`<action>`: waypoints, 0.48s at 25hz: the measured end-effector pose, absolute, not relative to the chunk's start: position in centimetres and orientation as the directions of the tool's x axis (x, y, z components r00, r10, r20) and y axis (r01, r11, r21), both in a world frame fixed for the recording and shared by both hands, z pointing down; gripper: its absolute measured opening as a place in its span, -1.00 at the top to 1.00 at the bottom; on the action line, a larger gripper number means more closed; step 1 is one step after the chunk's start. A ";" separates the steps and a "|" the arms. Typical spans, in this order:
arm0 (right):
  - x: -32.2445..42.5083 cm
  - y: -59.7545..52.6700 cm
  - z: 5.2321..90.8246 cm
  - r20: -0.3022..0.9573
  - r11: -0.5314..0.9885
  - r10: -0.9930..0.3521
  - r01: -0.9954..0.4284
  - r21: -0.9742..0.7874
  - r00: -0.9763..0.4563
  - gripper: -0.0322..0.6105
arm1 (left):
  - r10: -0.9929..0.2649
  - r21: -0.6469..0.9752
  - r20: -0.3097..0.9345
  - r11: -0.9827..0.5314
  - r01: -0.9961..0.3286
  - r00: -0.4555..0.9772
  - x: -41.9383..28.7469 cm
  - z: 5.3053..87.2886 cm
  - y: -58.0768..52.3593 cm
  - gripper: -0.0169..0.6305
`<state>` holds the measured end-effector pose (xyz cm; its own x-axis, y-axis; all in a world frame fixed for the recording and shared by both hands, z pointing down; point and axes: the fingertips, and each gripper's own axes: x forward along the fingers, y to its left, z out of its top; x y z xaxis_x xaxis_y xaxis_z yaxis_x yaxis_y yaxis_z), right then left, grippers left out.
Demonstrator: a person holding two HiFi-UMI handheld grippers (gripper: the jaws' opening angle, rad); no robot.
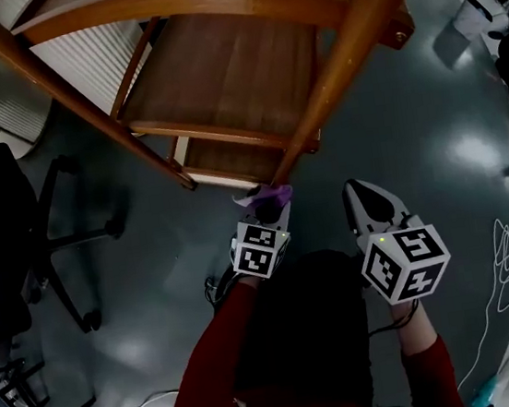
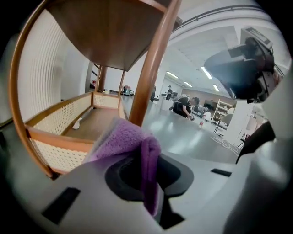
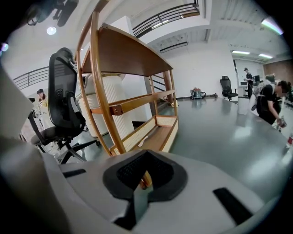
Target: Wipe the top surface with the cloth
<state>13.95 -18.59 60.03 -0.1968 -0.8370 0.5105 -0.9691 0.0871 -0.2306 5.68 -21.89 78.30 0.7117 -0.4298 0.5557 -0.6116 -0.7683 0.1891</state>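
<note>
Wiping has not begun, as far as the views show. The left gripper (image 1: 268,204) has its fingers closed on the purple cloth (image 2: 129,137), so picking up is done. The gripper is down near the floor (image 1: 429,119), just in front of the shelf (image 1: 220,81) and beside its front leg (image 2: 153,73). The shelf's top board (image 3: 132,52) is seen from underneath in both gripper views, which puts it well above the cloth. The lift to that board and all the wiping are left to do.

The cloth is bunched and folded, not spread flat. One fold is pinched between the fingers and runs along their line. The loose bulk pokes out past the tips, forward and a little left, toward the bottom shelf (image 2: 91,125). Its long axis follows the gripper's own line. I judge it would need to be brought flatter to the board to wipe well.

The right gripper (image 1: 361,195) has its fingers together with nothing between them. It is held beside the left, apart from the shelf.
</note>
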 end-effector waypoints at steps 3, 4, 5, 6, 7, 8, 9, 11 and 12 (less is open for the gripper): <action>13.7 -18.7 59.9 0.510 0.098 -0.836 -0.970 -0.223 -0.202 0.89 | -0.408 0.222 0.602 -0.740 -0.635 0.686 5.4 80.7 -22.0 0.80; 13.7 -18.7 59.8 0.511 0.102 -0.835 -0.970 -0.221 -0.204 0.89 | -0.401 0.229 0.617 -0.732 -0.642 0.677 5.4 81.3 -22.0 0.80; 13.6 -18.7 59.8 0.512 0.106 -0.834 -0.970 -0.219 -0.207 0.89 | -0.396 0.234 0.629 -0.725 -0.648 0.669 5.4 81.8 -22.0 0.80; 13.5 -18.7 59.9 0.514 0.110 -0.832 -0.970 -0.218 -0.210 0.89 | -0.392 0.240 0.636 -0.719 -0.653 0.665 5.4 82.1 -22.1 0.80; 13.4 -18.7 59.9 0.516 0.115 -0.830 -0.970 -0.216 -0.213 0.89 | -0.389 0.244 0.641 -0.714 -0.656 0.662 5.5 82.3 -22.1 0.80; 13.3 -18.7 60.0 0.519 0.119 -0.827 -0.969 -0.215 -0.217 0.89 | -0.387 0.248 0.644 -0.711 -0.658 0.660 5.5 82.5 -22.2 0.80; 13.2 -18.7 60.1 0.522 0.123 -0.824 -0.969 -0.215 -0.220 0.89 | -0.385 0.252 0.646 -0.707 -0.661 0.659 5.6 82.6 -22.2 0.80; 12.9 -18.7 60.3 0.530 0.127 -0.818 -0.968 -0.215 -0.225 0.89 | -0.379 0.261 0.655 -0.699 -0.666 0.654 5.5 82.7 -22.3 0.80; 12.8 -18.7 60.4 0.533 0.129 -0.815 -0.968 -0.215 -0.228 0.89 | -0.376 0.264 0.659 -0.696 -0.668 0.652 5.5 82.8 -22.3 0.80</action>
<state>12.84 -18.74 60.42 -0.2275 -0.8148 0.5332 -0.9679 0.1293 -0.2154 5.51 -22.26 82.76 0.6515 -0.3757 0.6591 -0.6681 -0.6957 0.2638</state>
